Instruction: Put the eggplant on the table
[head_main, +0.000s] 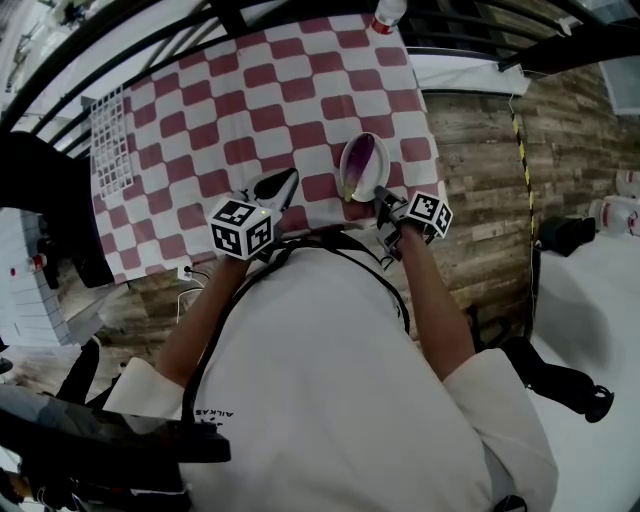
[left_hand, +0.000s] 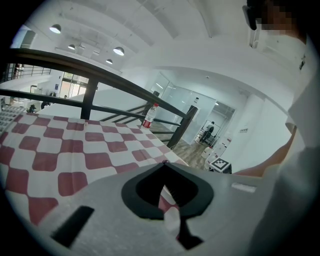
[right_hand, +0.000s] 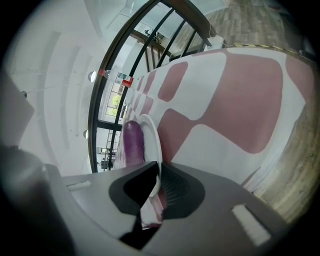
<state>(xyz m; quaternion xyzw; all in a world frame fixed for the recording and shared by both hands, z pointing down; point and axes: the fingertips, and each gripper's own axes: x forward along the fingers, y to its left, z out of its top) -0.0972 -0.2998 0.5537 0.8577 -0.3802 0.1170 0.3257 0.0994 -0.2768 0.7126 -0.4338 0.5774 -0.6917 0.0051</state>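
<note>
Right tongs (right_hand: 159, 167): closed on the near rim of the white plate (right_hand: 150, 135), with the rim pinched between the tips. Left tongs (left_hand: 165, 164): tips together, nothing between them; parked over the near edge of the surface (head_main: 200, 120), just left of the plate.

Location of the eggplant (head_main: 360, 160): inside the plate, at the near edge of the surface towards its right corner. Not yet on the checked cloth itself.

Probable reason for the grip: takes the rim rather than the eggplant, so as to steady or tip the plate and free the eggplant. Probable reason for the left tongs' position: kept close by, ready to take or guide the eggplant.

Limits of view:
- Near rim of the plate covered by the right tongs in the head view.
- In the right gripper view, only the upper part of the eggplant visible.
- Cannot be told whether the plate rests flat or is lifted at the gripped side.
</note>
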